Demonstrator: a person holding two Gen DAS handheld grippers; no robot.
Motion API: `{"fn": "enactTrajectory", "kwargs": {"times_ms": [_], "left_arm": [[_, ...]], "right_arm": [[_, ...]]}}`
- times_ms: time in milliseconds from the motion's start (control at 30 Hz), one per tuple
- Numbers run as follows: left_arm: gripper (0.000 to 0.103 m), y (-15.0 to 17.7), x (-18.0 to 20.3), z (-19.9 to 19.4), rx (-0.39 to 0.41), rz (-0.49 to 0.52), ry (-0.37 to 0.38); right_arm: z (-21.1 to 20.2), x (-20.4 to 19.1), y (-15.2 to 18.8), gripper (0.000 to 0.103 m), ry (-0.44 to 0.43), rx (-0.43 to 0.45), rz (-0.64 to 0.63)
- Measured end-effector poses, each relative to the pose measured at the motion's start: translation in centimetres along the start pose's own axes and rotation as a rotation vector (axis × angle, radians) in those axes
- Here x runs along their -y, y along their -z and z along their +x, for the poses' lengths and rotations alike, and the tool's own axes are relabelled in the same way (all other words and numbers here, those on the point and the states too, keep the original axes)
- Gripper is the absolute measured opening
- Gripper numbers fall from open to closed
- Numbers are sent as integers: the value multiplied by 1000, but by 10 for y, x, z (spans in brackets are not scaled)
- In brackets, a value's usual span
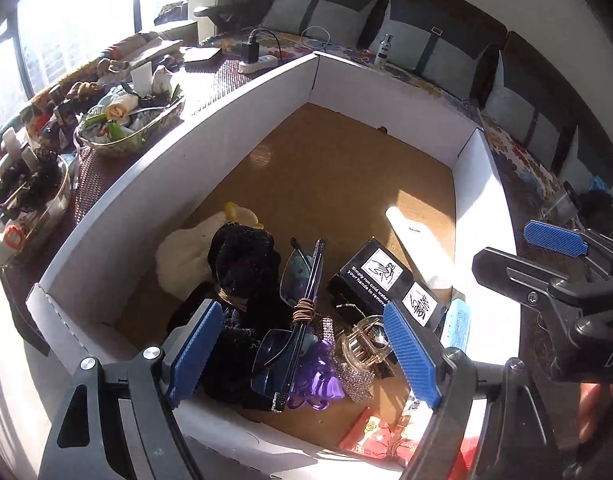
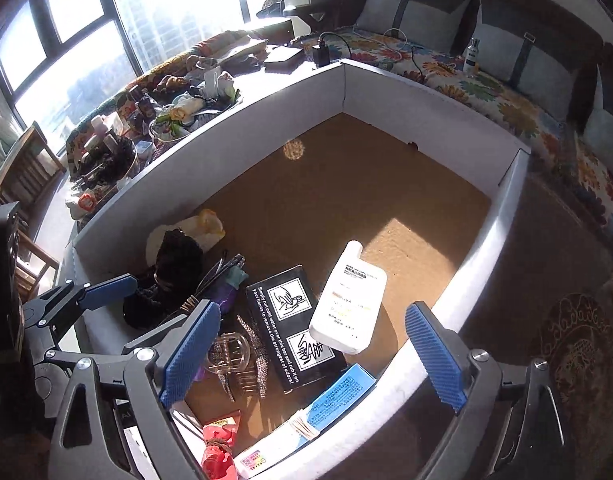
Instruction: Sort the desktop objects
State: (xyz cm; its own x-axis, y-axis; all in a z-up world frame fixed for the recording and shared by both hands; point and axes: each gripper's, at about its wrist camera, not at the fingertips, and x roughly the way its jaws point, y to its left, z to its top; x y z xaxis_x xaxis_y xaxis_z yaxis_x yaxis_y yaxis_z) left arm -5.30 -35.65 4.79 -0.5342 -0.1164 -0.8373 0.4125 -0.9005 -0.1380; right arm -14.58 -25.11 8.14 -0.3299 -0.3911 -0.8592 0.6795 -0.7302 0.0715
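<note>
Both grippers hang spread and empty over the box: between the left gripper's (image 1: 302, 356) jaws lie the glasses (image 1: 284, 344), long axis running away from the jaws, with the clear hair claw (image 1: 360, 346) just inside its right pad. The white bottle (image 2: 348, 300) lies ahead of the right gripper (image 2: 314, 356), leaning on the black carton (image 2: 290, 328), its cap pointing away, so the right hand looks nearer to it. Beyond the clutter the brown floor (image 2: 346, 184) is open up to the white walls (image 2: 234, 160), whose near rim sits close under the right gripper's right pad.
</note>
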Motion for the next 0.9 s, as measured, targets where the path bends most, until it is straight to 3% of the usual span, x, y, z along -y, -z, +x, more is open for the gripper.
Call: {"fn": "enactTrajectory", "kwargs": {"times_ms": [133,233,333,433,533,667,767,900], "left_arm": [[82,1,4,-30,85,-33,-94],[87,-1,9,-46,97,-41,-126],[95,-1,18,-60,105,-20,-227],[95,2,17,-75,132,-75,-229],[95,4,13,-82,111,-151,-208],[95,-2,16,-69,23,-64,-146],[95,0,11,-68,33,-88,-212],[95,2,4,-72,49,-97,-206]], "right_arm": [[-28,5,4,100,41,2,13],[-45,13,10,100,54,11,52],[-62,22,15,103,48,47,99],[-72,29,18,103,49,67,136],[-71,35,16,103,73,19,168],[-64,35,15,103,-51,-43,179],[-61,30,14,103,-28,-64,178],[-59,17,14,103,9,-64,114]]}}
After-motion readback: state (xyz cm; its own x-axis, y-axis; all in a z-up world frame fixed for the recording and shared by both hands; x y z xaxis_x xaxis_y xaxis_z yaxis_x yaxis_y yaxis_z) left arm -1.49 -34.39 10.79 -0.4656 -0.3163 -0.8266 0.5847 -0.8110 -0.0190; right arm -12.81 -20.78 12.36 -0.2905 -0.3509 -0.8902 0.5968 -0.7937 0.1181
